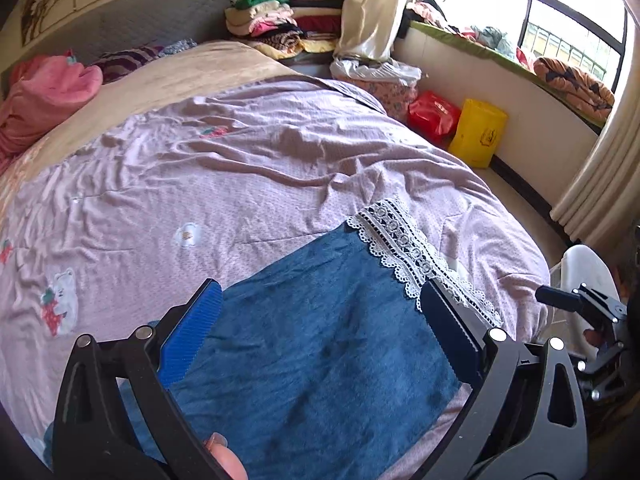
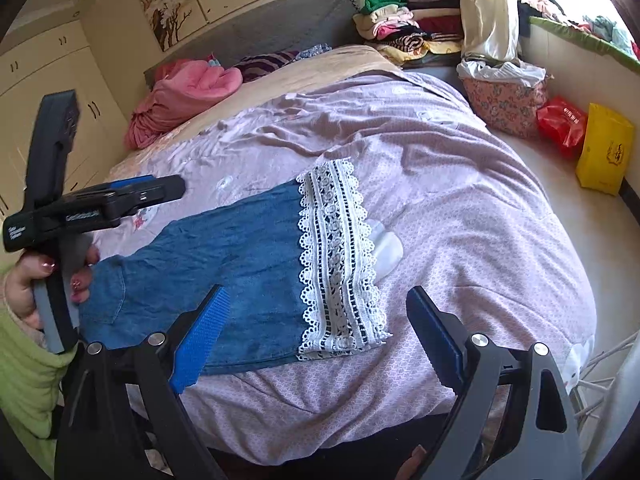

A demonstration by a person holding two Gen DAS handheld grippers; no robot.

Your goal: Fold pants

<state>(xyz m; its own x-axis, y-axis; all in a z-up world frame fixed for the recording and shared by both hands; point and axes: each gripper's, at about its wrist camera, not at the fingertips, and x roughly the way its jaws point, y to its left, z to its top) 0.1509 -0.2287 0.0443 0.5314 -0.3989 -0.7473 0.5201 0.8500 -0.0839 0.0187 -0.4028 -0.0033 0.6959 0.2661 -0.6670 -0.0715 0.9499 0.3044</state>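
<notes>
Left wrist view: the left gripper (image 1: 320, 316) hangs released over the pants (image 1: 320, 344), its blue fingers (image 1: 192, 332) spread wide to either side of the denim and gripping nothing. The pants lie flat on the pink quilt (image 1: 200, 184) near the foot of the bed, their white lace cuff (image 1: 412, 256) toward the window side. Beyond the pants, a pink blanket (image 1: 44, 100) is heaped by the headboard, and folded clothes (image 1: 280, 20) are stacked past the bed's far corner. A red bag (image 1: 434, 116) and a yellow bag (image 1: 478, 132) stand on the floor beside the bed; the yellow bag's print is too small to read.

Right wrist view: the right gripper (image 2: 318, 328) is likewise released, fingers wide apart, hovering above the pants (image 2: 224, 268) at the cuff (image 2: 340, 260) end. The left gripper (image 2: 160, 190) is held over the other end of the pants by the person's hand (image 2: 40, 280). White lettering on its body is blurred. A floral basket (image 2: 504, 100) sits beyond the bed beside the red bag (image 2: 562, 124).
</notes>
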